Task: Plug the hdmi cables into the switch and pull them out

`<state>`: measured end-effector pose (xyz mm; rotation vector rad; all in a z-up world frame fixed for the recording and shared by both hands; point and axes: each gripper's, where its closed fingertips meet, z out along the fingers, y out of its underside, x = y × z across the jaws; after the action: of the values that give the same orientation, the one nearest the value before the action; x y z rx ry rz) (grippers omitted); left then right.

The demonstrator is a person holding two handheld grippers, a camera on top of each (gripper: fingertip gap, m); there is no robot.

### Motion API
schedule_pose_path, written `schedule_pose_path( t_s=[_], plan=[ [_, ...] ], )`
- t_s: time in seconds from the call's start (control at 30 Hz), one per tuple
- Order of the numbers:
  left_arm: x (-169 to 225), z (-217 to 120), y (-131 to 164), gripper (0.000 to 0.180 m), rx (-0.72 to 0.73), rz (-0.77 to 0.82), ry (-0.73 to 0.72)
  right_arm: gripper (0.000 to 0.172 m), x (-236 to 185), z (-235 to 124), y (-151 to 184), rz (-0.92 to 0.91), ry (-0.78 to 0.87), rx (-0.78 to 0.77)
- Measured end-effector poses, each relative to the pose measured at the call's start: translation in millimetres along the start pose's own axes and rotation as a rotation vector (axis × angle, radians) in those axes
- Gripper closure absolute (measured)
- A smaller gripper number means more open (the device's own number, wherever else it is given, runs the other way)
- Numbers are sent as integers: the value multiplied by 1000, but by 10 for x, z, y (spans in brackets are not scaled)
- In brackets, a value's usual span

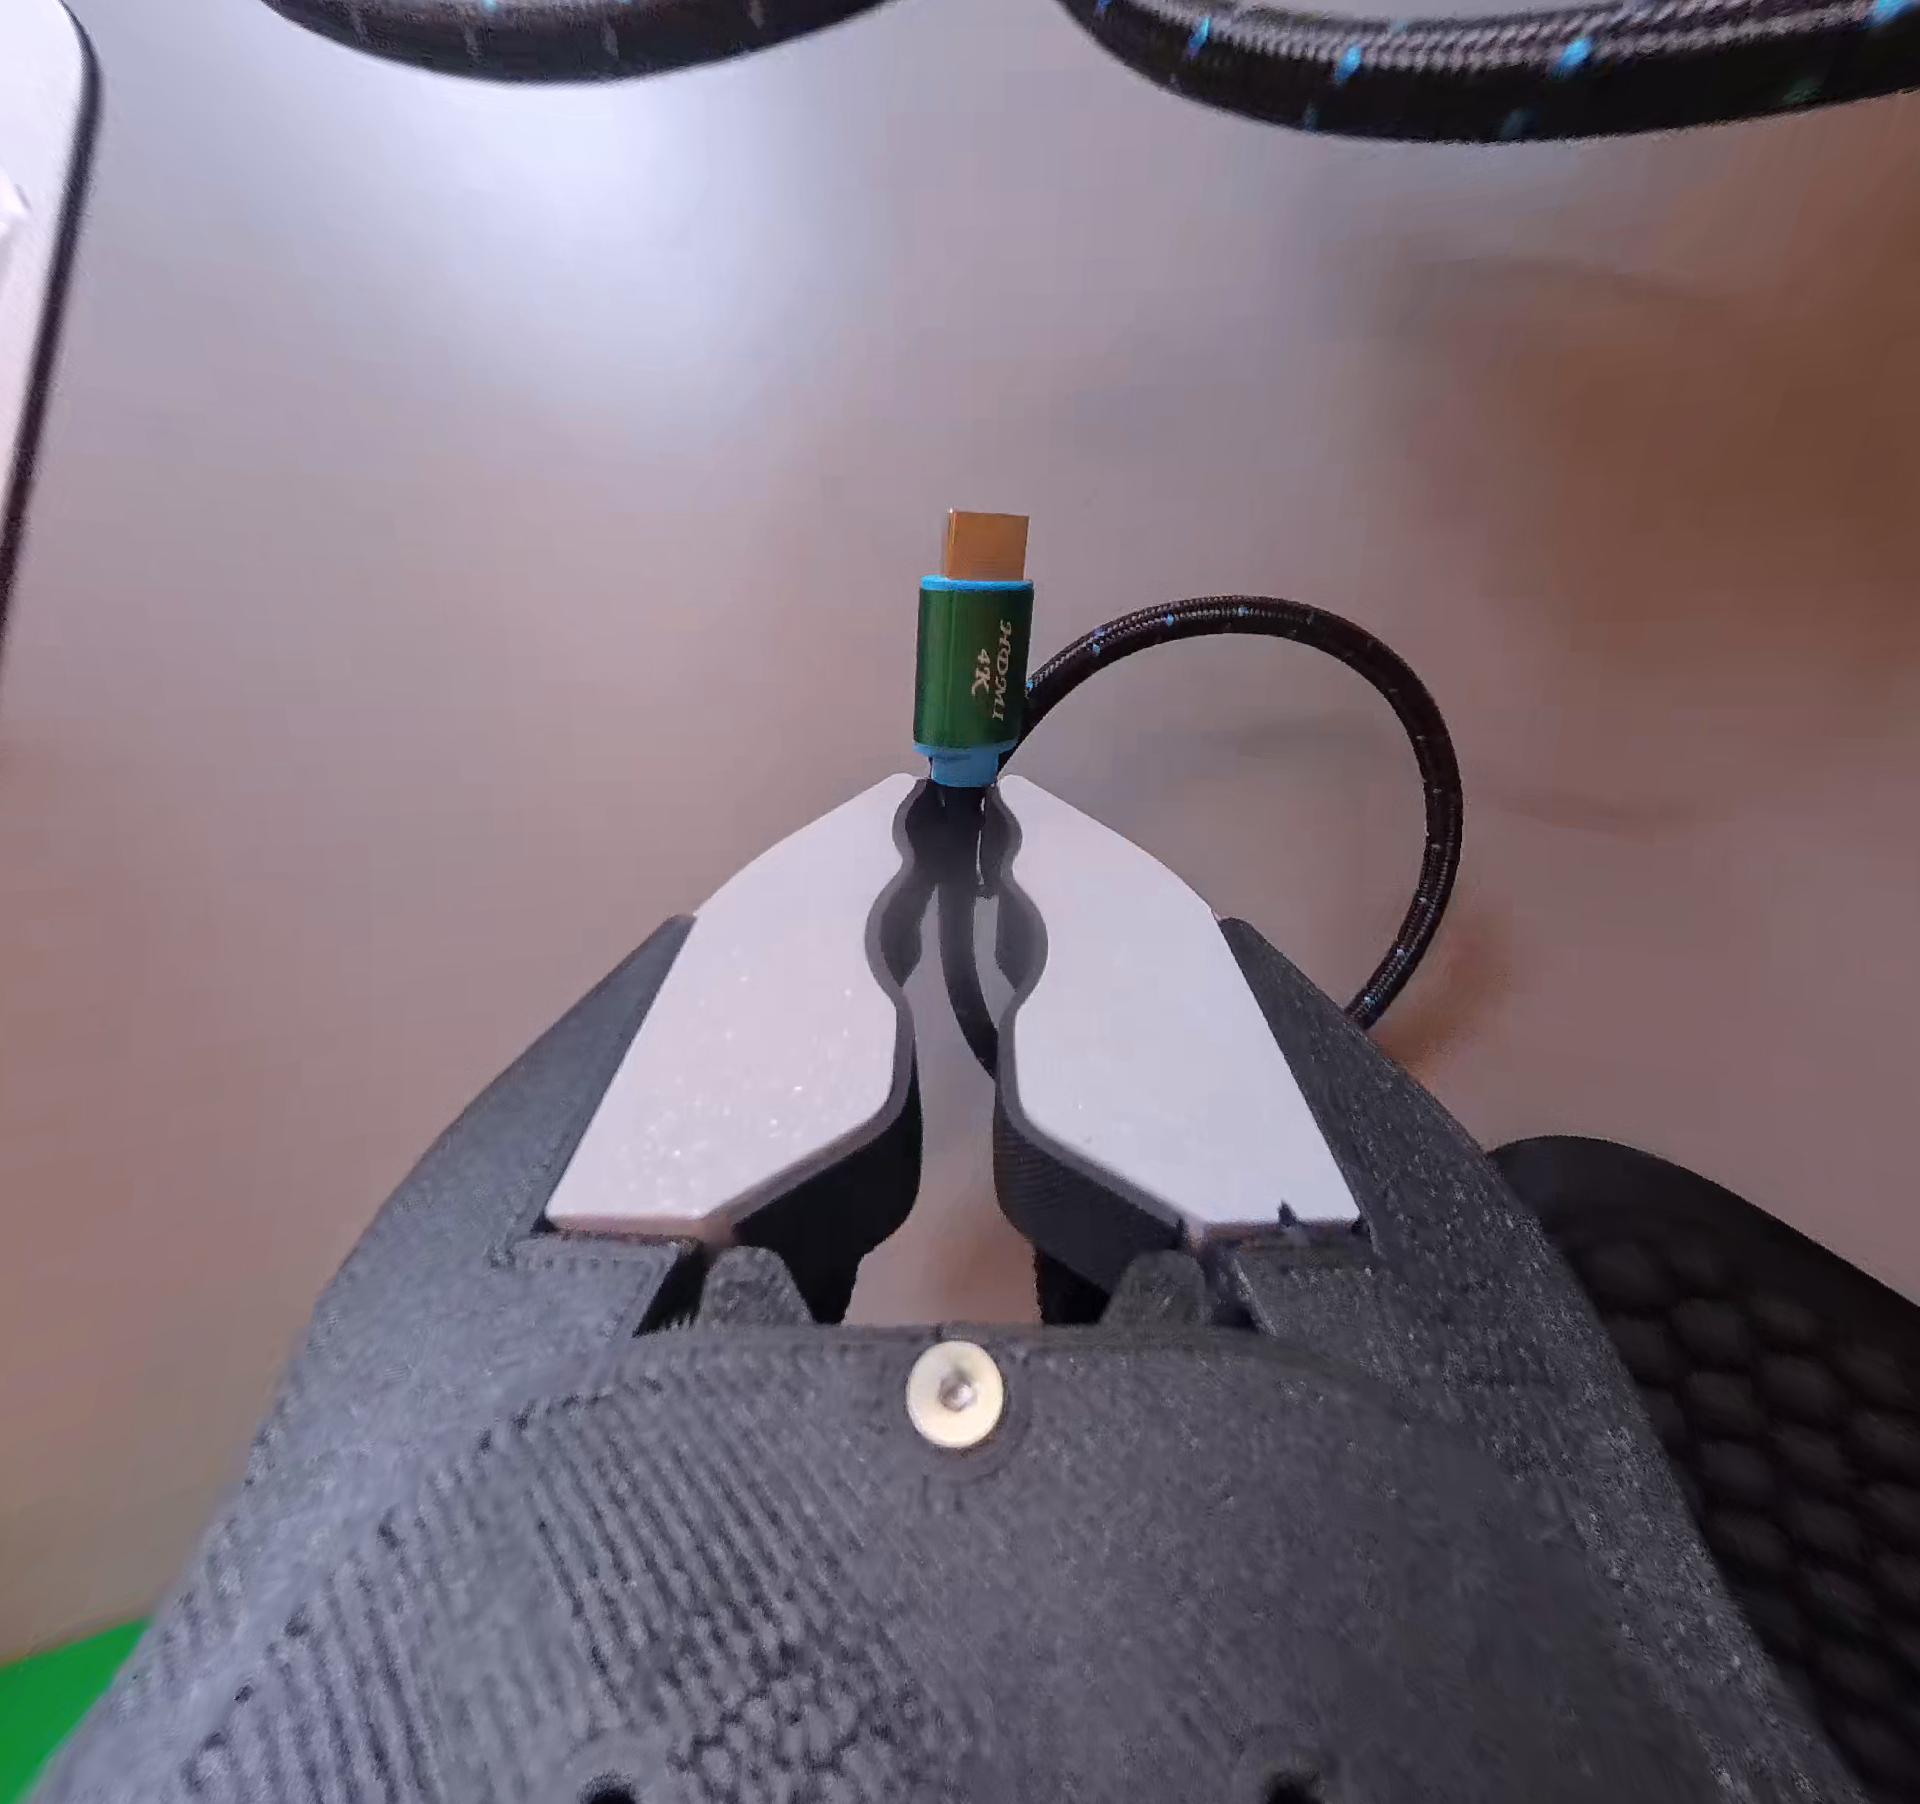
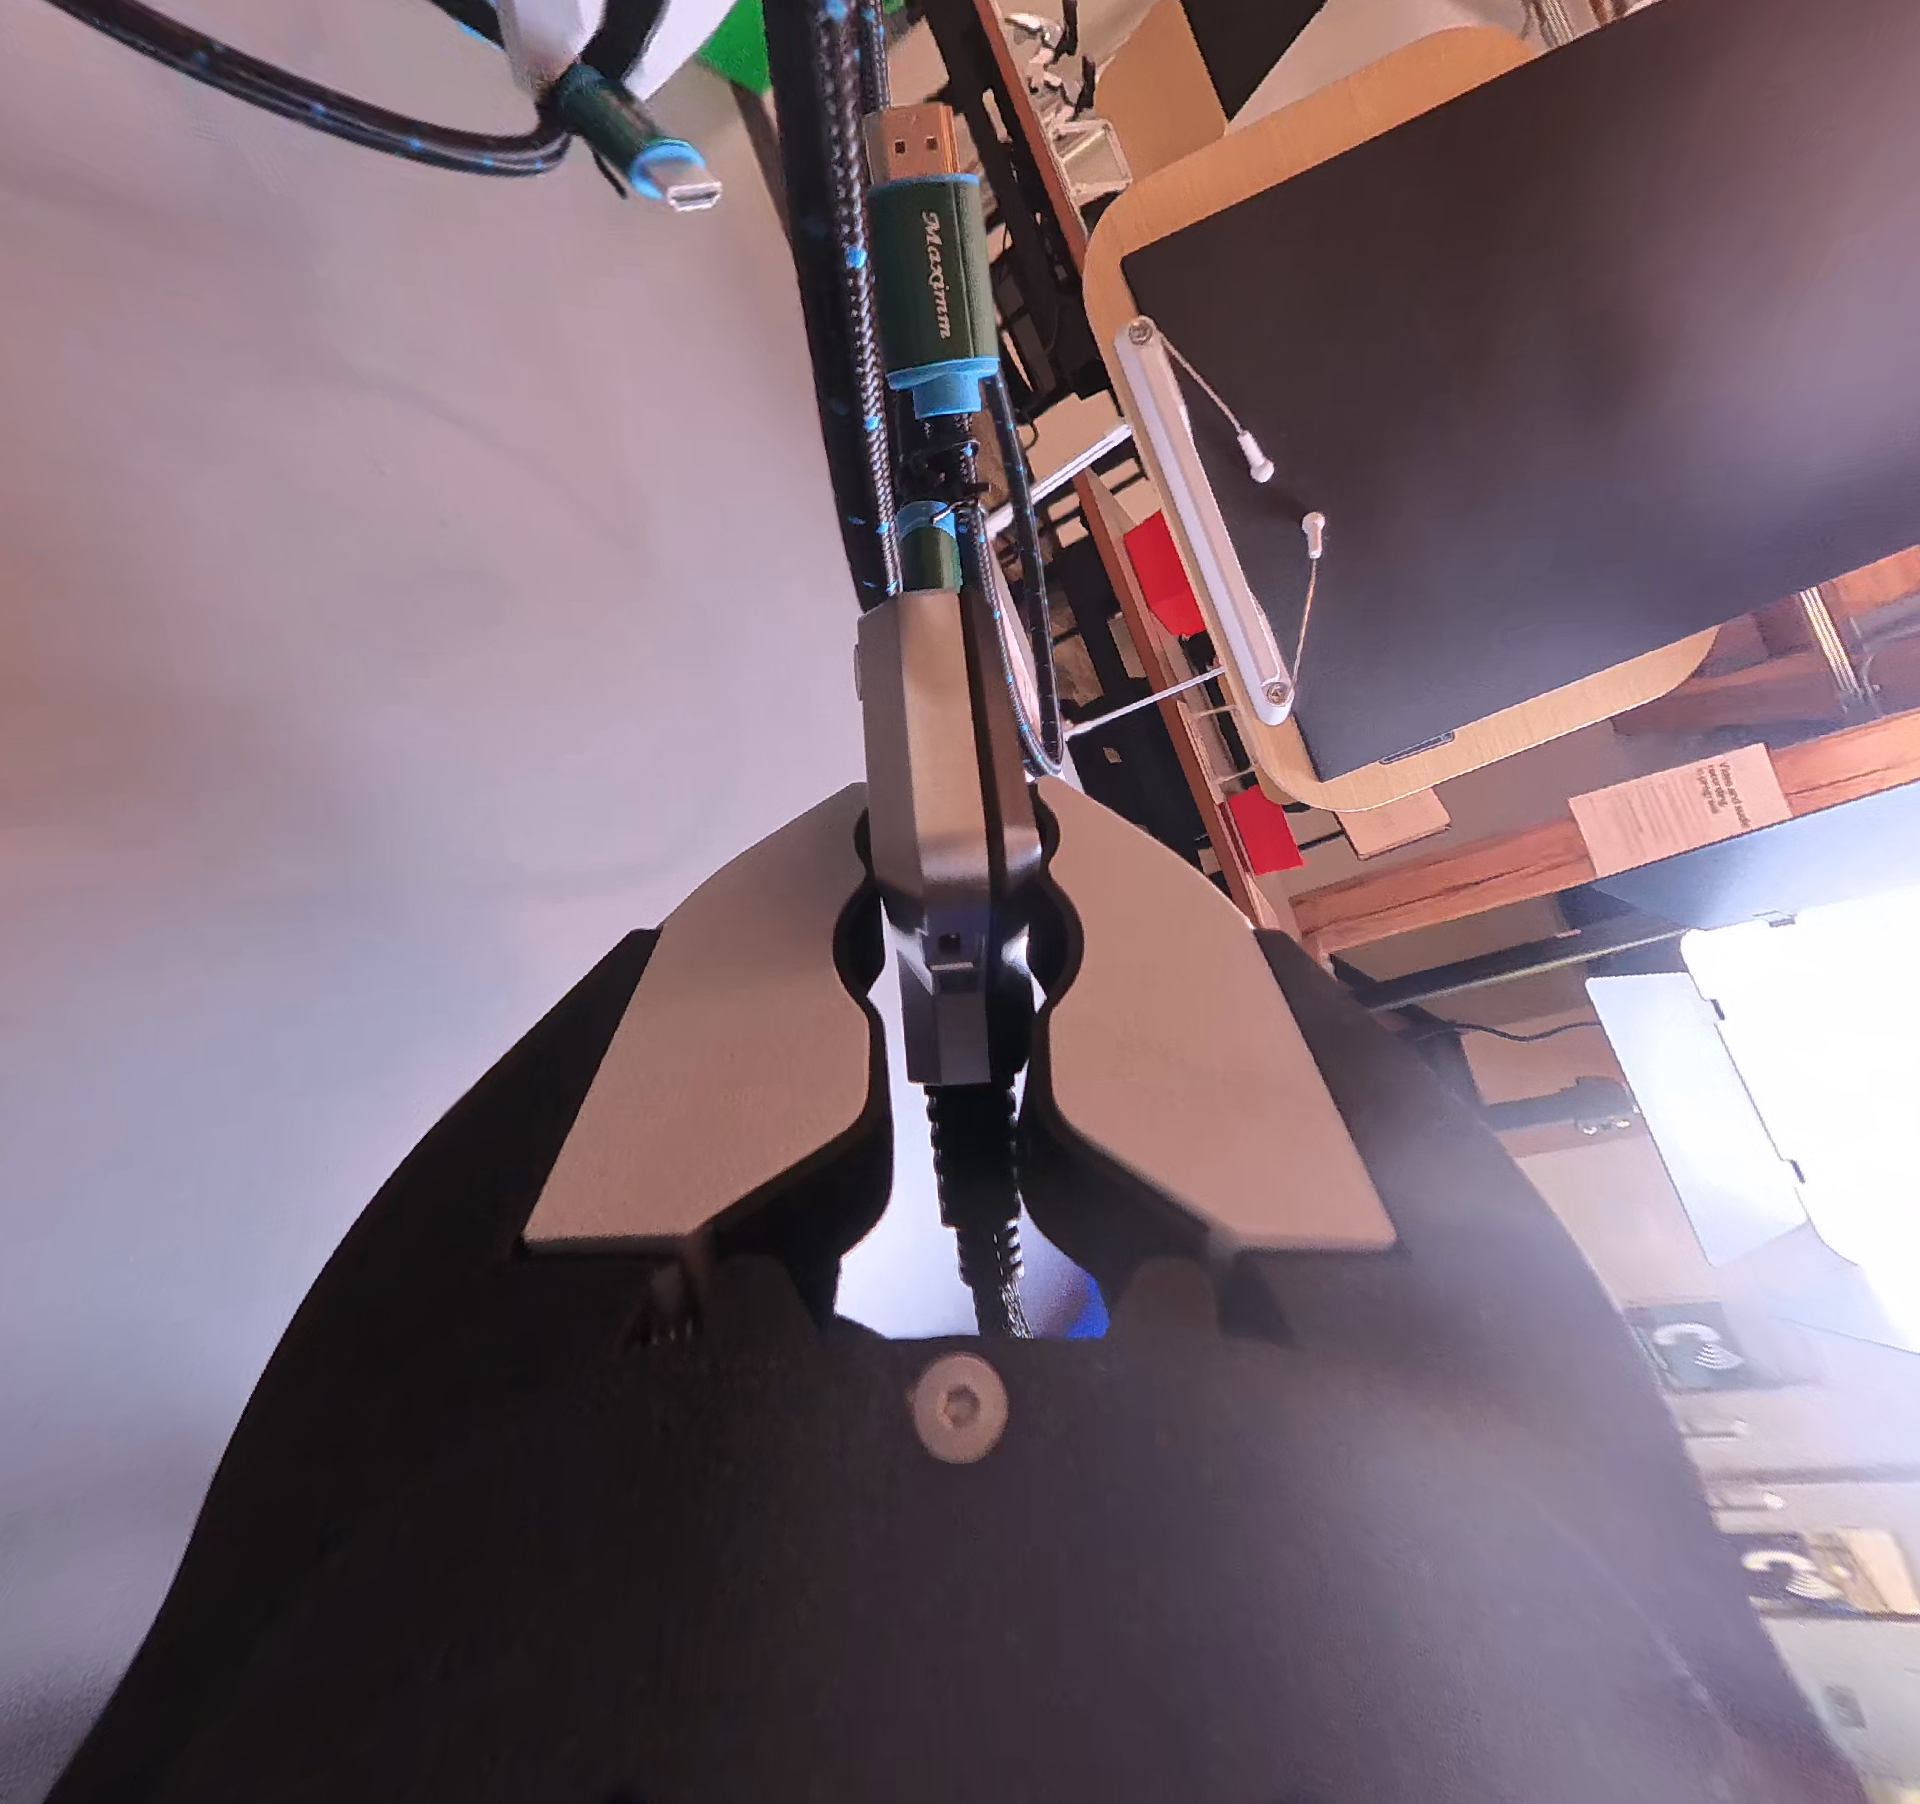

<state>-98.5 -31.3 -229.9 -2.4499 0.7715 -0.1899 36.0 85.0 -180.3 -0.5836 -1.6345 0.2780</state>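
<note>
Above a grey table (image 1: pixel 520 404), the left gripper (image 1: pixel 956 786) pinches a braided cable (image 1: pixel 1423 798) just below its green plug (image 1: pixel 971 674); the right gripper (image 2: pixel 951 819) clamps a grey adapter (image 2: pixel 925 767).

Left wrist view: one green plug (image 1: pixel 971 665) at centre, two braided cable loops (image 1: pixel 582 40) along the top; right wrist view: three green plugs (image 2: pixel 928 284), one grey adapter (image 2: pixel 925 819), two red blocks (image 2: pixel 1169 575) right of centre.

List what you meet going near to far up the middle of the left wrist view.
Left gripper → braided cable between its fingers → green plug → gold tip → bare table → cable loops.
</note>
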Motion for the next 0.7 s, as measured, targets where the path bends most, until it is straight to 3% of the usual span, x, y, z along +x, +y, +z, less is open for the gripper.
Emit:
schedule_pose_path(
  t_s=[0.13,0.37,0.7],
  plan=[
    [82,-212,-212,171,130,-14,24,148,125,-76,-120,175,-1,120],
    [290,-656,-600,171,371,-1,36,149,617,-298,-353,731,-47,432],
    [668,-916,-950,171,473,75,112,149,1124,-496,-591,1195,-139,758]
  ],
)
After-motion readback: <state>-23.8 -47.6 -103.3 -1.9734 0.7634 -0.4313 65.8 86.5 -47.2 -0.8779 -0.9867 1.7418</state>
